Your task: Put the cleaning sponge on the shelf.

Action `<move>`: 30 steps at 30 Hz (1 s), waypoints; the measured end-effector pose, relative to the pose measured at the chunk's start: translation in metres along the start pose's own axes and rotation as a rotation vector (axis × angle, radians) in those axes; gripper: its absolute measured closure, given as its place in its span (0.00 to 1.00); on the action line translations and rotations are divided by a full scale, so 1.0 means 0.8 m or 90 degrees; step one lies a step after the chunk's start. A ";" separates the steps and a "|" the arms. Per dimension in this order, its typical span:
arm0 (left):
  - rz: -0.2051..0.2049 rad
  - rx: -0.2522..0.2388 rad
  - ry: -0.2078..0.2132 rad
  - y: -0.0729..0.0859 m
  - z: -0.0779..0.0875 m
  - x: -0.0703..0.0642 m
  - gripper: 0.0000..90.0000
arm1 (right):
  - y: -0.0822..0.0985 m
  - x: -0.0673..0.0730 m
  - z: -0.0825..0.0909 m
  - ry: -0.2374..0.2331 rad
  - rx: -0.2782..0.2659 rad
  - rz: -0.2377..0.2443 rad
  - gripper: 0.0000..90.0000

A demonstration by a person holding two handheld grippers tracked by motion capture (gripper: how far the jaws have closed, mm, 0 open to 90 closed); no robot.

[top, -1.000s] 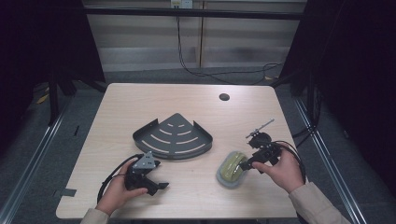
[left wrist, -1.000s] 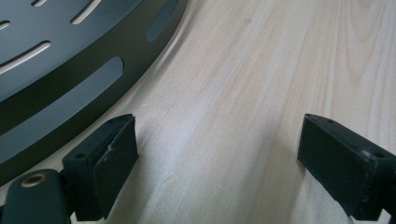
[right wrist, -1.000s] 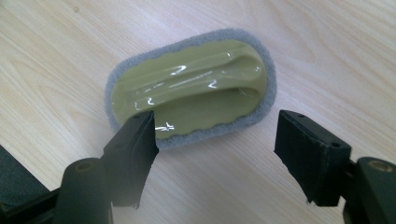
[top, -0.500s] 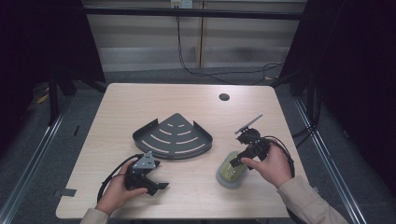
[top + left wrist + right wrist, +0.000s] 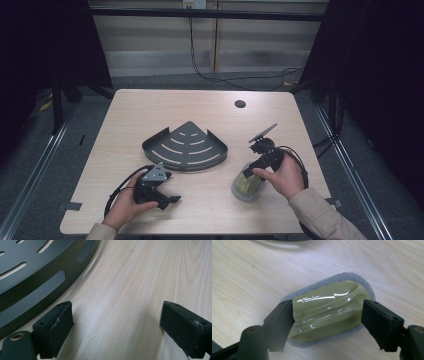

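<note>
The table [image 5: 150, 110] carries a dark quarter-round slotted shelf [image 5: 186, 146] near its centre, set flat with its curved wall toward you so either hand can reach the rim. Your left gripper [image 5: 169, 199] rests low on the wood just in front of that wall, jaws spread wide with nothing between them, parked out of the way. The scrubbing sponge [image 5: 329, 312], olive plastic grip on a grey pad, lies flat on the table at front right, beside the shelf. Your right gripper [image 5: 327, 325] straddles its grip: the left pad looks to be touching the plastic, the right pad stands clear, so it is not clamped. Against the earlier frames, your right hand has shifted over the sponge and its jaws have just been opening; the left hand is unchanged.
</note>
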State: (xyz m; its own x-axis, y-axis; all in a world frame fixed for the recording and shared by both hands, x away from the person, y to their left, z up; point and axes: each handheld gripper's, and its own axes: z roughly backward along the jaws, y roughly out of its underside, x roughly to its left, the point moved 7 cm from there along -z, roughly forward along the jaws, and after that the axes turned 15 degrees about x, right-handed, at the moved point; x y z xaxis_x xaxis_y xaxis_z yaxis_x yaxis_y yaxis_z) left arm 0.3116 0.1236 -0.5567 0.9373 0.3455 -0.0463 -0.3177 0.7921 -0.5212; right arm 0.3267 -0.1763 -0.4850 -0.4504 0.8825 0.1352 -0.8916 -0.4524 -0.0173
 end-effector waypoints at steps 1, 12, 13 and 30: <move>0.000 0.000 0.000 0.000 0.000 0.000 0.12 | 0.000 0.000 0.000 0.000 0.000 0.000 0.29; 0.004 -0.006 0.006 -0.001 0.000 0.000 0.12 | -0.001 -0.003 -0.009 -0.002 0.023 -0.020 0.25; 0.004 -0.006 0.006 -0.001 0.000 0.000 0.12 | -0.003 -0.003 -0.009 -0.005 0.018 -0.031 0.25; 0.003 -0.006 0.009 -0.001 0.000 0.000 0.11 | 0.004 -0.001 -0.016 0.009 0.066 0.020 0.64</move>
State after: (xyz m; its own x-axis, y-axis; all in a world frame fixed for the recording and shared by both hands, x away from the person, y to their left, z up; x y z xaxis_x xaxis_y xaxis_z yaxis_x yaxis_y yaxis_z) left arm 0.3118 0.1231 -0.5566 0.9376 0.3426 -0.0603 -0.3211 0.7857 -0.5288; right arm 0.3235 -0.1772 -0.4981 -0.4796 0.8690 0.1214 -0.8677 -0.4903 0.0818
